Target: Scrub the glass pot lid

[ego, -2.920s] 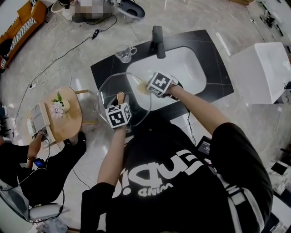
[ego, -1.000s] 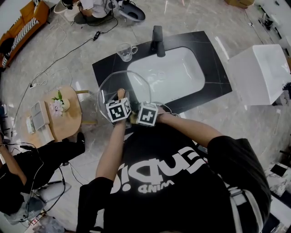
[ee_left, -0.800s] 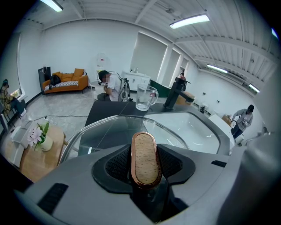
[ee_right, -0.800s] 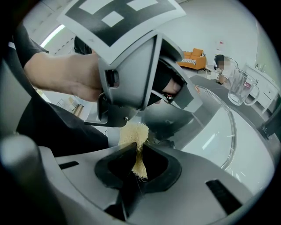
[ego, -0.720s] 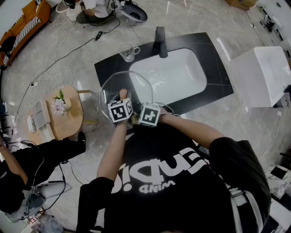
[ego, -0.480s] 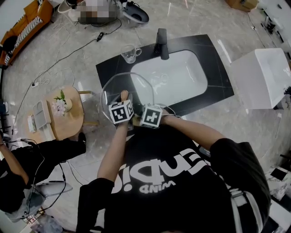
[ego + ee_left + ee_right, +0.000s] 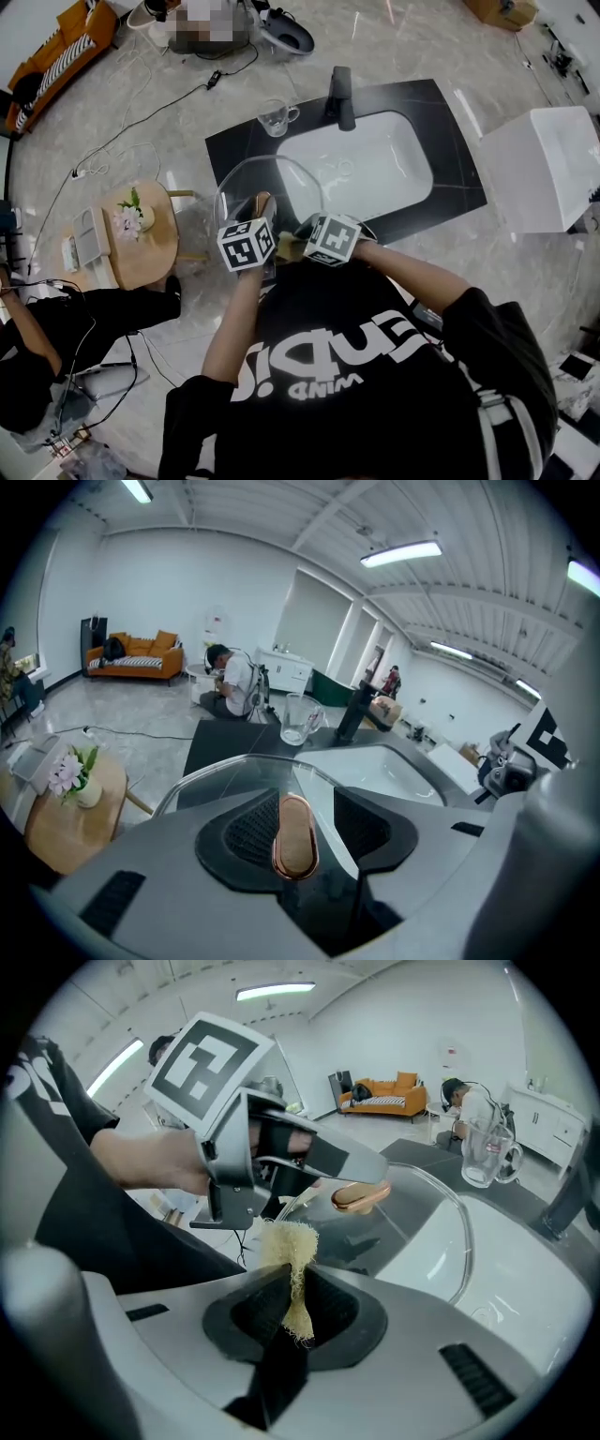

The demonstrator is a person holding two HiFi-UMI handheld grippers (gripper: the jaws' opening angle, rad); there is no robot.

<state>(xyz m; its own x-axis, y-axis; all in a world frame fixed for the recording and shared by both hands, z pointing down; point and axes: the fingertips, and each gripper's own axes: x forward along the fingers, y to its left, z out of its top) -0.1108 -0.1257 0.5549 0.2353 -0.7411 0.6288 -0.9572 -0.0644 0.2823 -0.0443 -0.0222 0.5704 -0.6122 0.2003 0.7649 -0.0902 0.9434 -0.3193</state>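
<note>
Standing off to the left is a small round wooden table point(image 7: 141, 255) with a little vase of flowers point(image 7: 131, 217) on it, and a person in black point(image 7: 56, 347) sits on the floor just beside it. Next comes the left gripper point(image 7: 298, 803). Its jaws are pressed in on the copper-coloured handle point(image 7: 361, 1194) of the glass pot lid point(image 7: 281, 178), with the handle standing lengthwise between the two dark pads. The lid hangs in the air at the near left corner of the black counter point(image 7: 450, 141), partly over the counter and the basin's rim and partly over the marble floor. Its broad glass face is turned up toward the person holding it.

Just to the right of that, close against it, is the right gripper point(image 7: 291, 1290). Its jaws are nipped tight on a yellow scrubbing pad point(image 7: 289, 1241), which sticks up from between them in a ragged tuft. The tuft sits right at the near edge of the lid, under the left gripper's body. I can't tell whether it is actually touching the glass.

Behind the lid a clear glass mug point(image 7: 277, 117) stands on the counter, and right of it is the black faucet point(image 7: 342, 94) at the back rim of the white basin point(image 7: 375, 173). Farthest right, well apart from the counter, is a white box-like unit point(image 7: 548, 164).
</note>
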